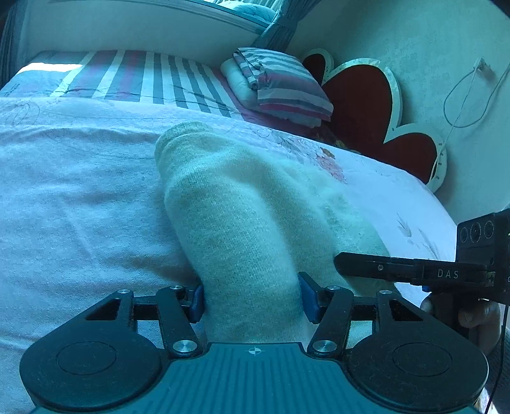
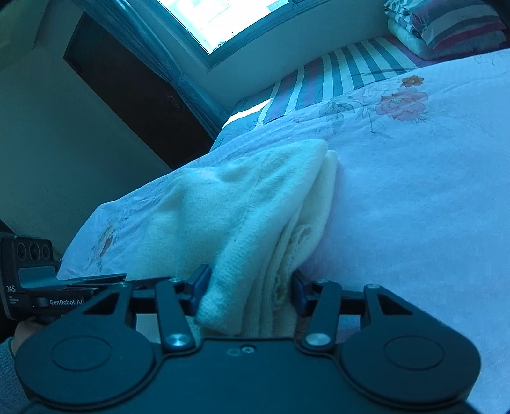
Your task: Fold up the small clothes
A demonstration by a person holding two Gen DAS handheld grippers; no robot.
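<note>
A bed (image 1: 79,191) covered with a pale flowered sheet fills the left wrist view, with a striped cover (image 1: 153,76) farther back and a folded striped quilt (image 1: 280,86) near a red, heart-shaped headboard (image 1: 360,105) against the wall. A cream knitted garment (image 1: 242,203) lies on the sheet, stretching away from the camera. The left hand-held gripper (image 1: 253,301) has its blue pads (image 1: 197,302) spread wide, one on each side of the garment's near end; whether they press the cloth is not clear. The right hand-held gripper (image 1: 382,266) comes in from the right, its dark fingers lying against the garment's right edge.

The right wrist view shows the same bed (image 2: 414,197) from the other side, with a bright window (image 2: 229,19) above and a dark doorway to the left. The garment (image 2: 242,197) lies folded in layers on the sheet. The right hand-held gripper (image 2: 250,294) is wide apart around the near corner of the layers, its pads (image 2: 199,293) beside the cloth. The left hand-held gripper (image 2: 95,280) shows at the left edge, low beside the garment.
</note>
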